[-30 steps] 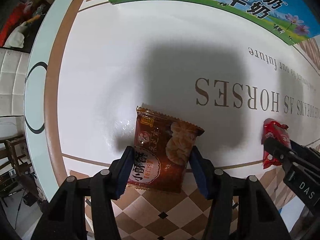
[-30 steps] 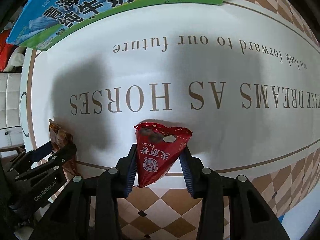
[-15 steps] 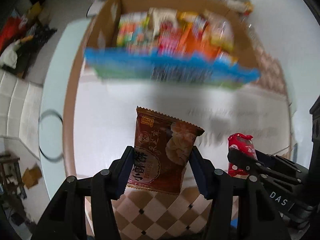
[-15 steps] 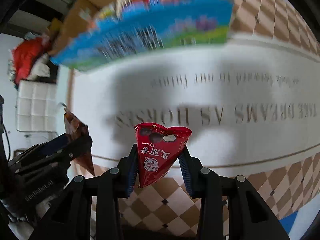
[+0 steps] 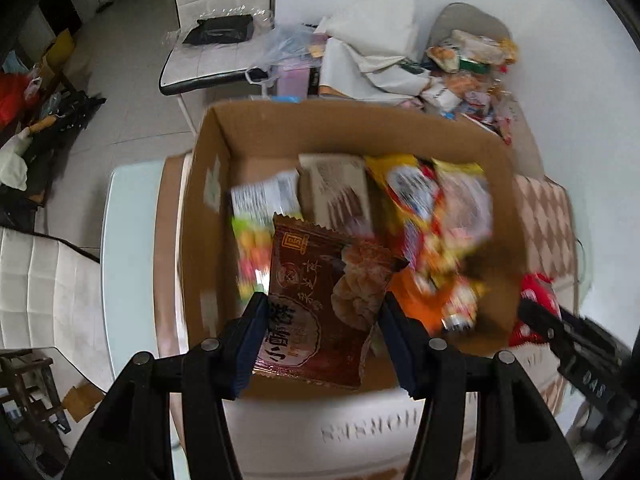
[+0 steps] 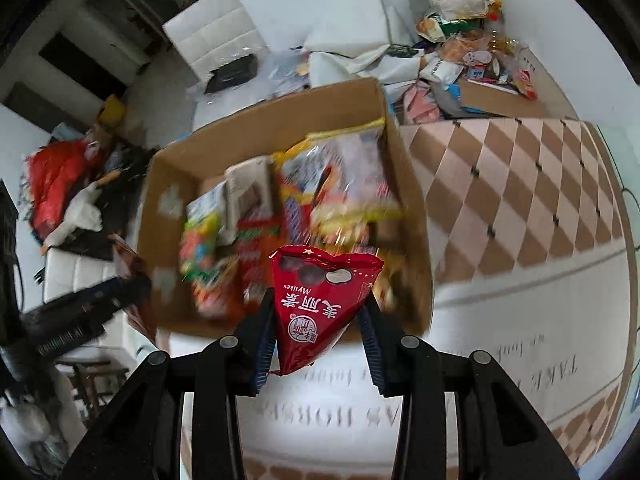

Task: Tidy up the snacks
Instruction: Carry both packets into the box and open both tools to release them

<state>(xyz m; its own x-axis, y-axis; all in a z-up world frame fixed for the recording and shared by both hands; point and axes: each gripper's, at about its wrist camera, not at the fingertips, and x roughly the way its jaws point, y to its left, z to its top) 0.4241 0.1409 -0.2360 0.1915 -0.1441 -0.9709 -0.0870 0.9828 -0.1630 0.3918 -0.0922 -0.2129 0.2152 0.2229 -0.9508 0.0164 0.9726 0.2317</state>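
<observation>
My left gripper [image 5: 322,330] is shut on a brown snack packet [image 5: 320,300] with a biscuit picture and holds it in the air over the near edge of an open cardboard box [image 5: 208,200]. My right gripper [image 6: 318,322] is shut on a red heart-shaped Mylikes candy bag [image 6: 320,304], also held up above the near part of the same box [image 6: 404,184]. The box holds several colourful snack packets [image 5: 432,216], blurred by motion. The right gripper with its red bag [image 5: 538,296] shows at the right edge of the left wrist view.
The box stands on a table with a white cloth with brown lettering [image 6: 308,412] and a diamond pattern [image 6: 520,184]. A heap of more snacks [image 6: 464,48] lies behind the box. White chairs [image 5: 216,20] and floor clutter [image 6: 56,184] stand beyond the table.
Both grippers have risen from the tablecloth with their packets and moved forward. They now hang over the open box, whose inside has come into view.
</observation>
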